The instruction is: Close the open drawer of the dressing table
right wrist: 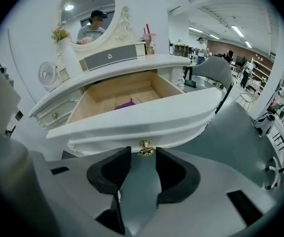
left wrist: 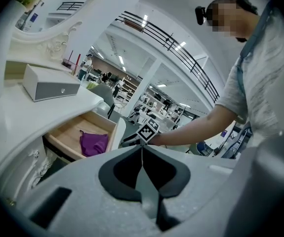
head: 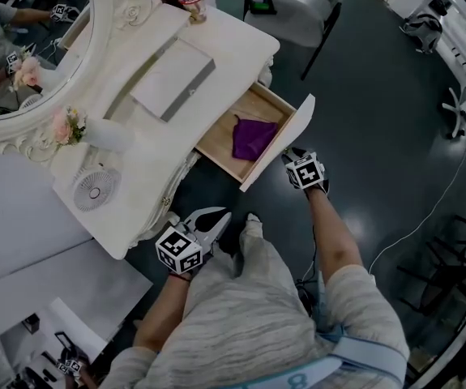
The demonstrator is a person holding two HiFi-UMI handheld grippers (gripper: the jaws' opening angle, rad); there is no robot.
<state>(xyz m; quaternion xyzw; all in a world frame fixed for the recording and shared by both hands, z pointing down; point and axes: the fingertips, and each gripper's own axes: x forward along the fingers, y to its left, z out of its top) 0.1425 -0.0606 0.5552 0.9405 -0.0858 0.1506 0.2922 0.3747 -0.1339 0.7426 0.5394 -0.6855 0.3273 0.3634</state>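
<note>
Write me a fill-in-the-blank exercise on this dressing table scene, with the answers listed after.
The drawer of the dressing table stands ____. In it lies a cloth coloured ____. The right gripper has its jaws apart at the drawer's gold ____. The left gripper has its jaws ____, holding nothing.
Missing words: open; purple; knob; shut.
</note>
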